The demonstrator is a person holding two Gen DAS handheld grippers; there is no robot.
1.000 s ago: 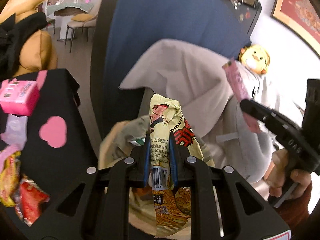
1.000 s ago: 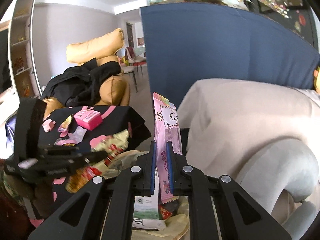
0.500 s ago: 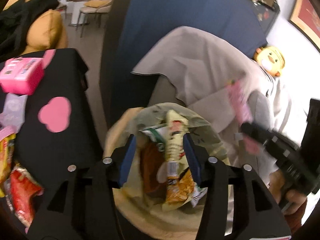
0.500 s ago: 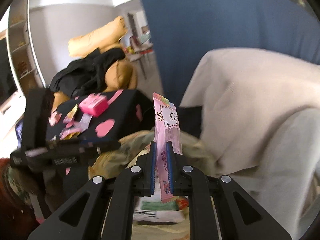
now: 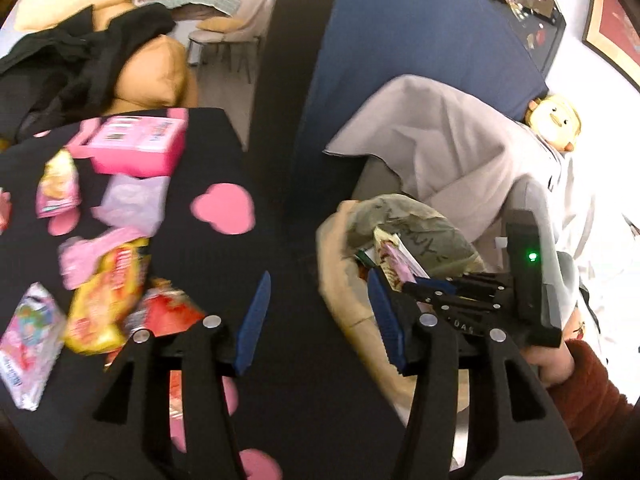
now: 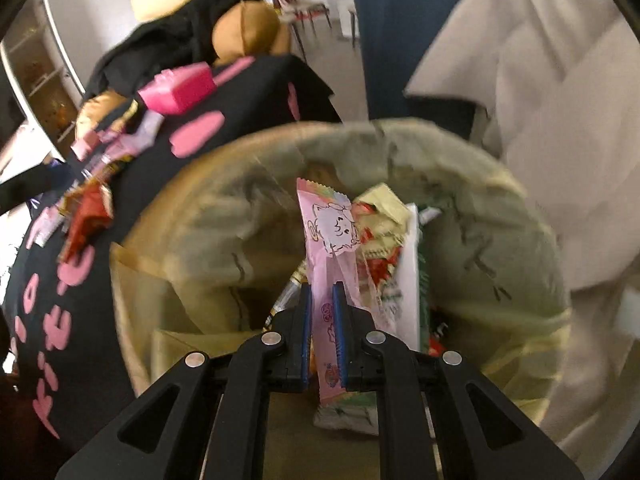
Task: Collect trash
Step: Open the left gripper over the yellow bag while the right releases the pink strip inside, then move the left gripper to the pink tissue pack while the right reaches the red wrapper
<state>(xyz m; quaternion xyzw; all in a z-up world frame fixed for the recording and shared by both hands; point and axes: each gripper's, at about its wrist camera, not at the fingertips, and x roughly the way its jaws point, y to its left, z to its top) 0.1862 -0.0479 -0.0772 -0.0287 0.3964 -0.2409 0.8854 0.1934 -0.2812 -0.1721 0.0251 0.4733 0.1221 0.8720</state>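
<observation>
- Since a second ago, left gripper [image 5: 320, 312] has released its yellow packet; jaws stand apart, empty.
- Right gripper [image 6: 322, 304] clamps pink wrapper [image 6: 332, 236] over lined bin [image 6: 500, 200].
- Loose wrappers [image 5: 108, 292] lie left on black cloth [image 5: 208, 264].

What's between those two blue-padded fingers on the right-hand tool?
A pink cartoon-printed snack wrapper, pinched upright between the right gripper's fingers above the lined trash bin, in the right wrist view.

Yellow plush toy [image 5: 554, 122], blue partition [image 5: 400, 60], black garment [image 5: 72, 60]
</observation>
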